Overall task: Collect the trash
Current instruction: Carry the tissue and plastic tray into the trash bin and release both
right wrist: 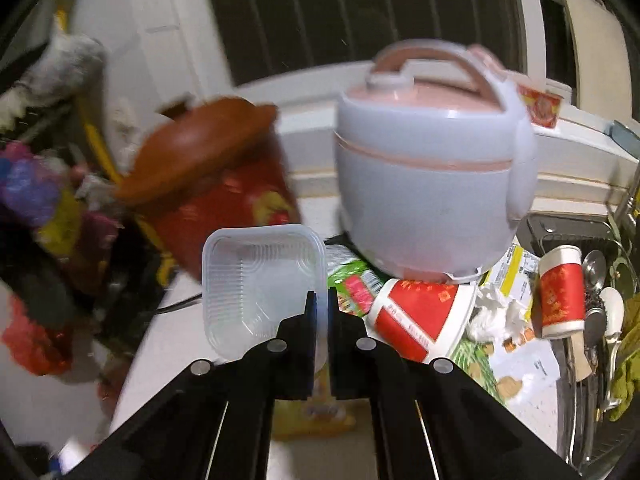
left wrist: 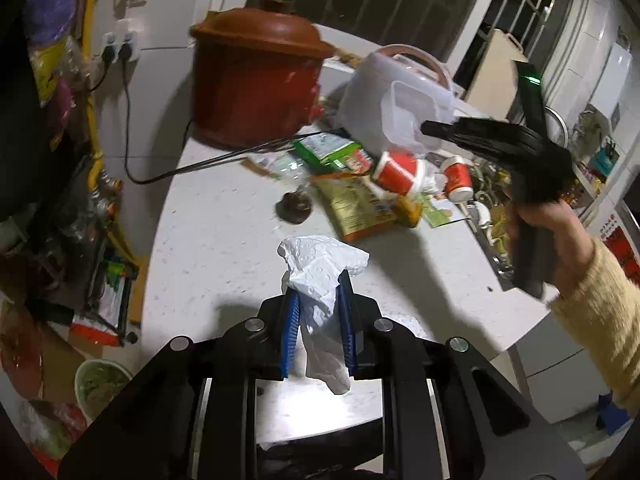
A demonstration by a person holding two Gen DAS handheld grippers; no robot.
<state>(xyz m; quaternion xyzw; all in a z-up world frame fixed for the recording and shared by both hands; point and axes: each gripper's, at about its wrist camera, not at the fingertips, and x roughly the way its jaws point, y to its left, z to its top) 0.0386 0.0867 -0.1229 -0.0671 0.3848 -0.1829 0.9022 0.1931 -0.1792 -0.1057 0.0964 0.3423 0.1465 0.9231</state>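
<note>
Over the pale countertop (left wrist: 224, 248) I have both tools loaded, so I judge the collecting to be partway along and far from finished. My left gripper (left wrist: 318, 320) has its blue pads pinched together on a crumpled white paper towel (left wrist: 320, 276); the wad fans out above the fingers and a tail of it hangs below them, clear of the counter. My right gripper (right wrist: 322, 300) is closed on the rim of a clear plastic tray (right wrist: 260, 284), which stands up on edge in front of the fingers with its ribbed hollow facing the camera. From the left camera the tray shows near the rice cooker (right wrist: 432, 184), lifted off the surface at the tip of the blurred right tool. Neither piece has reached a bin yet, and I can see no bin or bag in either view, so both drop-offs are still to do. Plenty is left on the counter: a tipped red and white paper cup (right wrist: 420, 320), a second cup (right wrist: 560, 292) by the sink (right wrist: 560, 232), a wad of white tissue (right wrist: 496, 312), a green snack packet (left wrist: 332, 152), an orange and green wrapper (left wrist: 356, 208) and a small brown lump (left wrist: 294, 206) that I cannot identify. The clay pot (left wrist: 256, 80) and the rice cooker stand behind the litter and look like keepers, not trash. The towel looks soft, light and dry; the tray looks thin, empty and easily flexed.
</note>
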